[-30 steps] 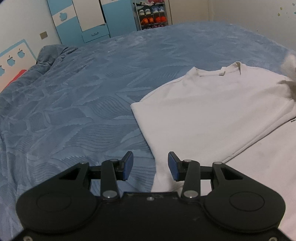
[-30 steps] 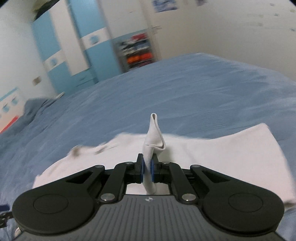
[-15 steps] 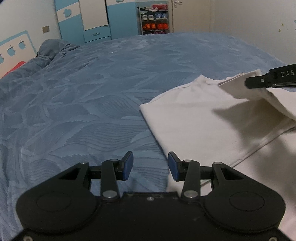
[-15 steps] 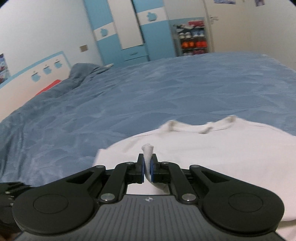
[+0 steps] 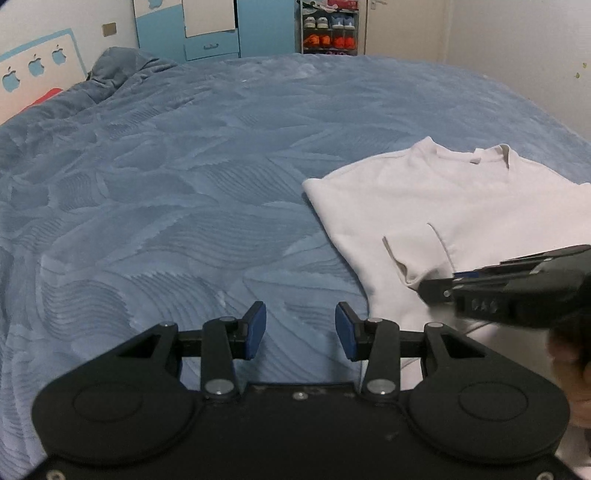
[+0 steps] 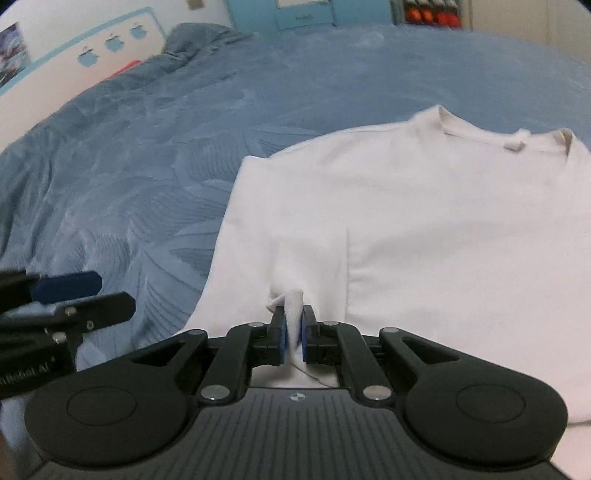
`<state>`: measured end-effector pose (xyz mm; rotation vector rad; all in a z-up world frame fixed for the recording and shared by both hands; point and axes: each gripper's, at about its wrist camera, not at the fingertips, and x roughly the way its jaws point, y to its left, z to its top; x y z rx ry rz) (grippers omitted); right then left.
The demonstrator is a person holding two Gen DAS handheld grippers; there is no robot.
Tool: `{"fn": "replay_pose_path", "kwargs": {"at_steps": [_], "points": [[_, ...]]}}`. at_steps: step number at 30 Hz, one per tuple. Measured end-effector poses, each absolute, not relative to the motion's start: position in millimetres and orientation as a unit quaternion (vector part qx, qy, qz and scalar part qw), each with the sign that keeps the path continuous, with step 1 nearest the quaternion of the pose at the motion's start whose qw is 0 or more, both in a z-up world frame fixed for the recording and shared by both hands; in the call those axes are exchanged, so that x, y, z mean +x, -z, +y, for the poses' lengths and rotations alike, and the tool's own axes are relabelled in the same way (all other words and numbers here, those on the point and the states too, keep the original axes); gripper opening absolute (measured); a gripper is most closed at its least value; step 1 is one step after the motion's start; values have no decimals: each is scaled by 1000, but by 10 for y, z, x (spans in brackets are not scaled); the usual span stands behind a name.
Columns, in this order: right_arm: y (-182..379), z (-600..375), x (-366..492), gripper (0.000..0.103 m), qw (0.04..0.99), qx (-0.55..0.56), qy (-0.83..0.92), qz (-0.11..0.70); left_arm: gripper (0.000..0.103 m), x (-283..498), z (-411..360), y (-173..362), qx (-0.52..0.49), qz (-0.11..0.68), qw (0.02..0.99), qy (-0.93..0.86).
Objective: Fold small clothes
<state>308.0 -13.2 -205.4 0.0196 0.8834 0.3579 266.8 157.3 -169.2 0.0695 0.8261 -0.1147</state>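
- Underfoot: a bed [image 5: 184,206] with a blue, wave-textured cover fills both views.
- White shirt [image 6: 424,221] lies flat on the bed's right part, collar away.
- Right hand-held gripper [image 6: 293,334] is clenched on a fold of the shirt.
- Left hand-held gripper [image 5: 300,328] stands released over the cover.
- Blue-and-white wardrobe [image 5: 210,29] and a shoe rack [image 5: 328,29] stand against the far wall.

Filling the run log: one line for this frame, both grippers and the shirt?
left gripper: open, over bedspread | right gripper: shut on sleeve | shirt: flat on bed, sleeve laid across body
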Motion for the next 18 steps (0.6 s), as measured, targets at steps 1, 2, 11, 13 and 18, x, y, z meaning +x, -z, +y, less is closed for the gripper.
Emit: {"fn": "replay_pose_path", "kwargs": {"at_steps": [1, 2, 11, 13, 18], "points": [[2041, -124, 3065, 26, 887, 10, -181, 425, 43, 2668, 1562, 1698, 33, 403, 913, 59], [1992, -146, 3057, 33, 883, 20, -191, 428, 43, 2664, 1558, 1699, 33, 403, 913, 61], [1757, -353, 3055, 27, 894, 39, -168, 413, 43, 2657, 1491, 1654, 27, 398, 915, 66], [2033, -311, 3099, 24, 883, 19, -156, 442, 43, 2655, 1473, 1662, 22, 399, 914, 68], [2017, -349, 3069, 23, 884, 22, -171, 435, 43, 2630, 1434, 1675, 22, 412, 908, 68]]}}
